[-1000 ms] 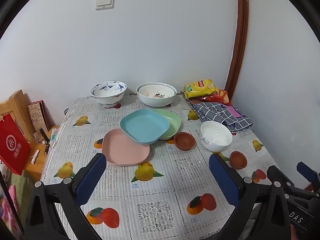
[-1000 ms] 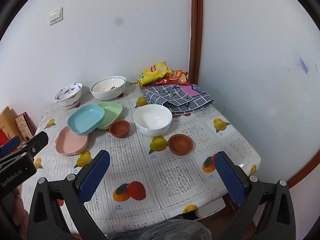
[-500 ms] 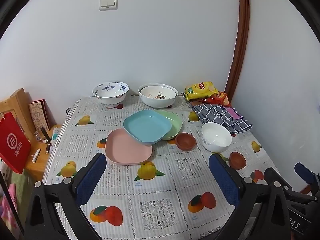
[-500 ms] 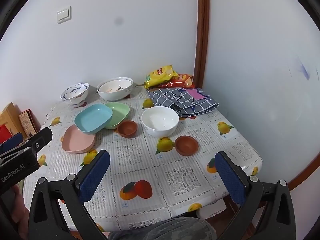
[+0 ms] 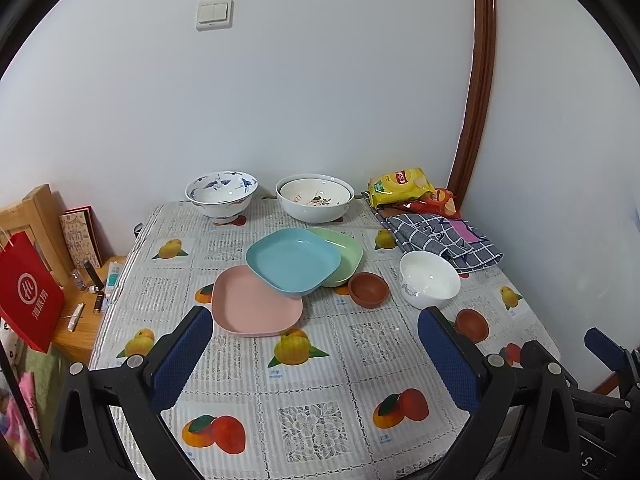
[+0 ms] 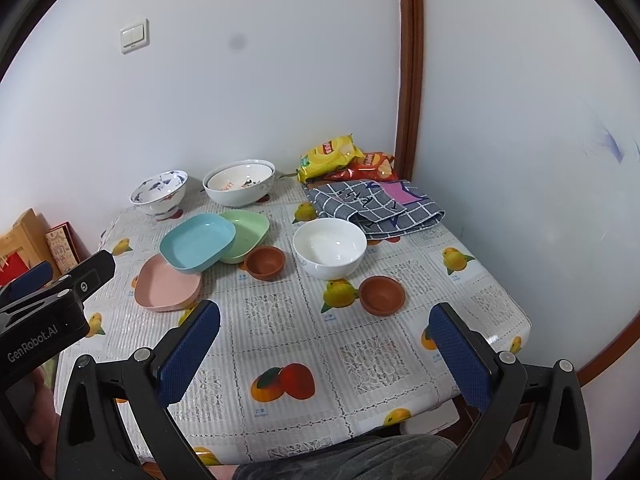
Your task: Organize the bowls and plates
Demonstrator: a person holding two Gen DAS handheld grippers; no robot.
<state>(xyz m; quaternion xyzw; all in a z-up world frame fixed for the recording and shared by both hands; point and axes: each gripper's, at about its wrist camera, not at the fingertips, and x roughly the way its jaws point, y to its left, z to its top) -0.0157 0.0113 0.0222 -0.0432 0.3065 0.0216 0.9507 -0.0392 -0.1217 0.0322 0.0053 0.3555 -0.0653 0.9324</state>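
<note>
A blue plate (image 5: 294,260) leans over a pink plate (image 5: 254,307) and a green plate (image 5: 344,254) mid-table; they also show in the right wrist view (image 6: 198,242). A white bowl (image 5: 429,279) and two small brown bowls (image 5: 369,289) (image 5: 472,323) stand to the right. A blue-patterned bowl (image 5: 222,194) and a large white bowl (image 5: 314,198) stand at the back. My left gripper (image 5: 314,344) is open and empty above the table's front. My right gripper (image 6: 326,342) is open and empty too.
Snack bags (image 5: 402,186) and a checked cloth (image 5: 440,240) lie at the back right corner. A red bag (image 5: 28,292) and a wooden stand with small items (image 5: 84,304) are left of the table. Walls close the back and right sides.
Both grippers have drawn slightly up and back from the table, so the dishes look a little smaller and lower. Nothing on the table has moved.
</note>
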